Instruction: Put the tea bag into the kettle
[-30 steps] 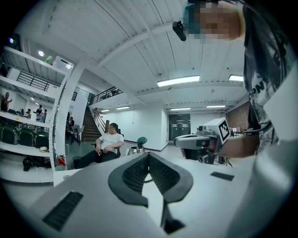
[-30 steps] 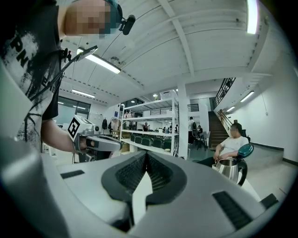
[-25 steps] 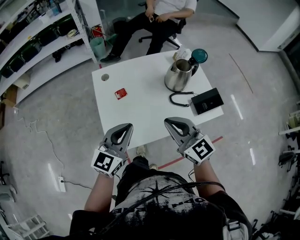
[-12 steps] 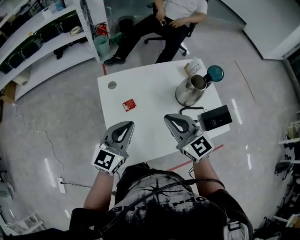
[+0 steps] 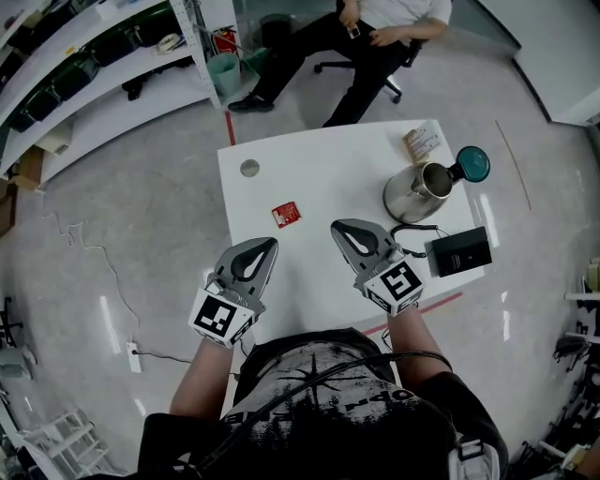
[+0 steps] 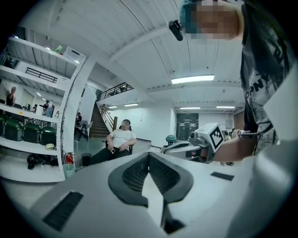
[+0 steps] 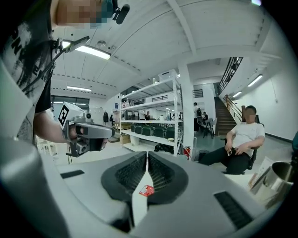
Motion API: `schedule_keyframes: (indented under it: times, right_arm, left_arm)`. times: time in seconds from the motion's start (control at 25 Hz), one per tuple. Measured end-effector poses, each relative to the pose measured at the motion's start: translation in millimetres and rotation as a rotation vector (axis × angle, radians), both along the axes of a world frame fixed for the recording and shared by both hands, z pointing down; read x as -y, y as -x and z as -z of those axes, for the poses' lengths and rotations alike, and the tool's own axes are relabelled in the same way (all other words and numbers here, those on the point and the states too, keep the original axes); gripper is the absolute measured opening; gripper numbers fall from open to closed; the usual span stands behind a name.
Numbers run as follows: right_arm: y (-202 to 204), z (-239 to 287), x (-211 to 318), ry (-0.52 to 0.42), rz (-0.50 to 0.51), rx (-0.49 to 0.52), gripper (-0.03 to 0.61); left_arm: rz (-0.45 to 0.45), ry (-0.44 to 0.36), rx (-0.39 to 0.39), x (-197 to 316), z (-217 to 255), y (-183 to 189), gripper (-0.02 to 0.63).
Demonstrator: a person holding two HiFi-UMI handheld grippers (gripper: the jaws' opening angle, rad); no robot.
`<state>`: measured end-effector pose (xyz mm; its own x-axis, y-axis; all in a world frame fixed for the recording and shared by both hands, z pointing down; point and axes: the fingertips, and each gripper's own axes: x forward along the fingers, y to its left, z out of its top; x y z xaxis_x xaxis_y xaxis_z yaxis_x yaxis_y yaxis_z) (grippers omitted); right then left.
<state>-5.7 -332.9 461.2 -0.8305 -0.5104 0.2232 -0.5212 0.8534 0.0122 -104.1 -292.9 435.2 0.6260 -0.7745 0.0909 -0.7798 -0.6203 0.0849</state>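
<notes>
A small red tea bag [image 5: 286, 214] lies flat on the white table [image 5: 319, 178], left of the middle. The steel kettle [image 5: 419, 192] stands at the table's right side with its teal lid [image 5: 470, 164] swung open. My left gripper [image 5: 265, 246] and right gripper [image 5: 339, 228] hover over the table's near edge, both shut and empty, with the tea bag ahead of them and between them. In the right gripper view the tea bag [image 7: 146, 190] shows just beyond the shut jaws and the kettle [image 7: 279, 174] at far right. The left gripper view shows shut jaws [image 6: 149, 154].
A black box [image 5: 458, 251] and a black cord [image 5: 412, 230] lie near the kettle. A packet box [image 5: 424, 142] sits at the far right corner, and a round hole [image 5: 249, 169] is at the far left. A person sits on a chair [image 5: 375, 28] beyond the table; shelves [image 5: 84, 56] stand to the left.
The table has come nearer and shifted right in the head view. Both grippers now reach over its near edge, closer to the tea bag. Both stay shut.
</notes>
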Motion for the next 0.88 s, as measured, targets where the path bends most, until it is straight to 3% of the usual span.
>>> schedule_keyframes:
  times: [0.36, 0.72, 0.88]
  right_arm:
    - [48, -64, 32, 0.122, 0.043, -0.080, 0.018]
    - [82, -145, 54, 0.237, 0.065, -0.209, 0.120]
    - [90, -173, 67, 0.261, 0.037, -0.275, 0.207]
  left_arm:
    - [0.045, 0.042, 0.012, 23, -16, 28, 0.011]
    - [0.049, 0.077, -0.003, 38, -29, 36, 0.011]
    - [0.048, 0.086, -0.013, 38, -32, 36, 0.011]
